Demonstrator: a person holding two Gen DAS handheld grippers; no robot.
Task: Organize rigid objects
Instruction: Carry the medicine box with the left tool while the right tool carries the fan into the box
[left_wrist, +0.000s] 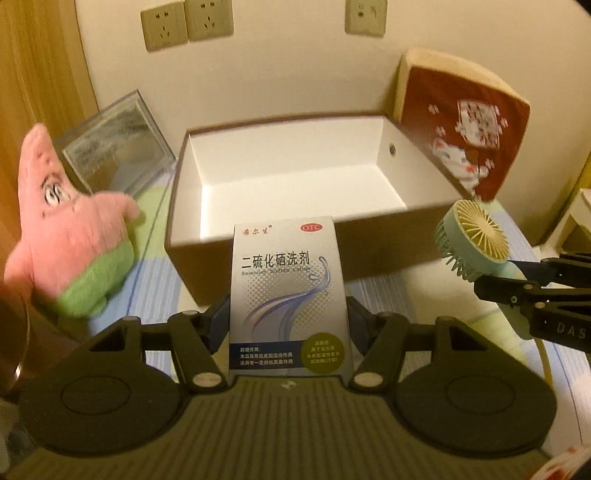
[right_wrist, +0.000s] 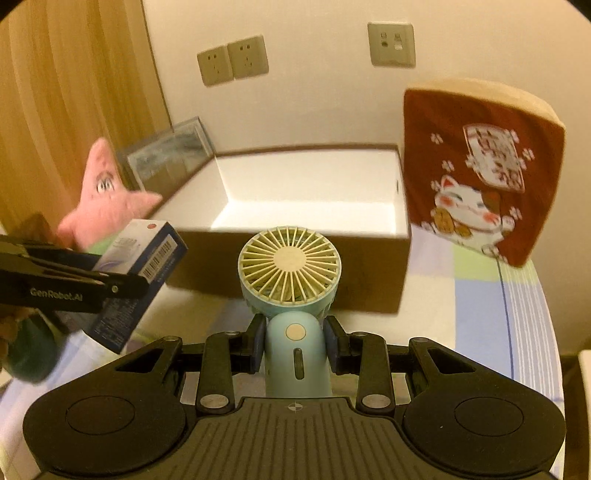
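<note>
My left gripper (left_wrist: 287, 318) is shut on a grey-white lotion carton (left_wrist: 288, 295), held upright in front of the open brown cardboard box (left_wrist: 258, 258) with a white inside. The same carton (right_wrist: 144, 273) shows at the left of the right wrist view, clamped by the left gripper. My right gripper (right_wrist: 295, 345) is shut on the handle of a small blue hand fan (right_wrist: 291, 295) with a cream grille, held just short of the box's (right_wrist: 369, 280) near wall. In the left wrist view, that fan (left_wrist: 474, 240) hangs at the right.
A pink star plush (left_wrist: 70, 229) lies left of the box, with a framed picture (left_wrist: 118, 151) leaning behind it. A red cat-print cushion (right_wrist: 480, 170) stands at the box's right. All rest on a checked bedsheet (right_wrist: 491, 314) against a wall with sockets (right_wrist: 232, 59).
</note>
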